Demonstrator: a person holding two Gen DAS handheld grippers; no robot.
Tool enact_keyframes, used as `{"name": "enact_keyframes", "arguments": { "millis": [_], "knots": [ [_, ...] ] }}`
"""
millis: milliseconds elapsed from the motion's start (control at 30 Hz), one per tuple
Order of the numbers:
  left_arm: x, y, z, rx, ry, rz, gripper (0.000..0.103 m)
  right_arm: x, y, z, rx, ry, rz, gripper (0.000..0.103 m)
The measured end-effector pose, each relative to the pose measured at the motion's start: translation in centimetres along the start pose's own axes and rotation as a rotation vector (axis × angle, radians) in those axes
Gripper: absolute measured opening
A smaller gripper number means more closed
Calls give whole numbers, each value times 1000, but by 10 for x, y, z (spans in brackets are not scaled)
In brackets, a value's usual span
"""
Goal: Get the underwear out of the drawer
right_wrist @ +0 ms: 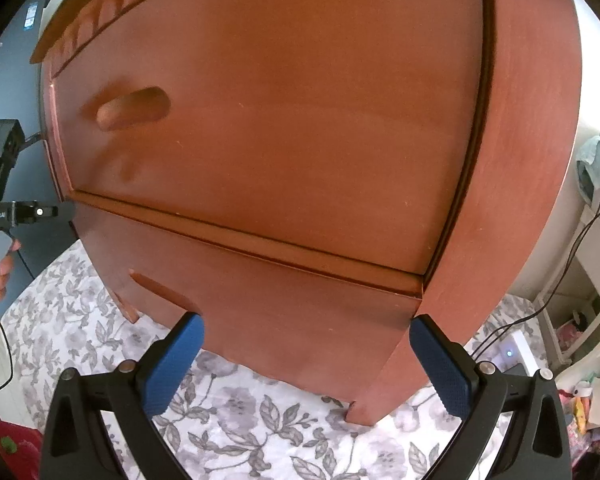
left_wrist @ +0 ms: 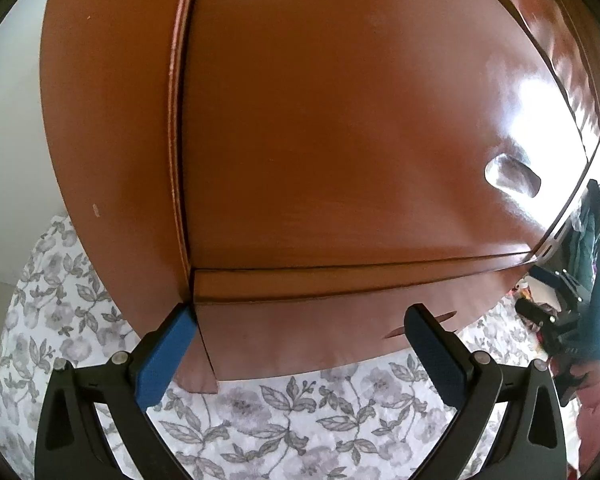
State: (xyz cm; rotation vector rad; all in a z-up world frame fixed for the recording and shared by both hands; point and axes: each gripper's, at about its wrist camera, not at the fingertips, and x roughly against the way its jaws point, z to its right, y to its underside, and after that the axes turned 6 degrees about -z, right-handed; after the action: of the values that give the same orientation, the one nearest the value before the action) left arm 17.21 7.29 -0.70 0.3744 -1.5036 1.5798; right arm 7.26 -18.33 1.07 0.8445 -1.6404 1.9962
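Before the reddish-brown wooden nightstand [left_wrist: 340,140] both of my grippers hung close, each camera nearly filled by its drawer front [right_wrist: 280,128]. That drawer was shut flush in the cabinet, a thin dark seam running along its lower edge, so the underwear itself was out of sight and I could not tell where inside it lay. From the left wrist view, the left gripper [left_wrist: 300,344] pointed at the nightstand's lower rail below the drawer, its jaws standing wide apart with nothing between them; its blue pad [left_wrist: 166,360] sat just beside the cabinet's front corner seam. The wooden drawer handle [left_wrist: 514,178] showed up and to the right of that gripper, washed by a bright glare on the varnish. From the right wrist view, the right gripper [right_wrist: 306,364] faced the same lower rail, its jaws likewise spread wide and empty, with one cabinet leg [right_wrist: 366,414] standing just beyond its far finger. The same handle [right_wrist: 134,108] appeared up and to the left of it, well apart from the fingertips. Under the nightstand lay a white cloth with grey flowers and leaves [right_wrist: 260,412]. At the left edge of the right wrist view I saw my left hand [right_wrist: 0,276] wrapped round the other gripper's black grip.
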Motion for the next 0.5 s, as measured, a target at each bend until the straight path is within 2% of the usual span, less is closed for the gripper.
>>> {"name": "enact_keyframes", "arguments": {
  "millis": [333,500],
  "knots": [
    [-3,-1,4,-57,-16,-25,103,-6,-1,0,24,-7,-8,103],
    [-7,3,8,-81,-28,-24,103,-4,-2,3,25,-43,-20,103]
  ]
}}
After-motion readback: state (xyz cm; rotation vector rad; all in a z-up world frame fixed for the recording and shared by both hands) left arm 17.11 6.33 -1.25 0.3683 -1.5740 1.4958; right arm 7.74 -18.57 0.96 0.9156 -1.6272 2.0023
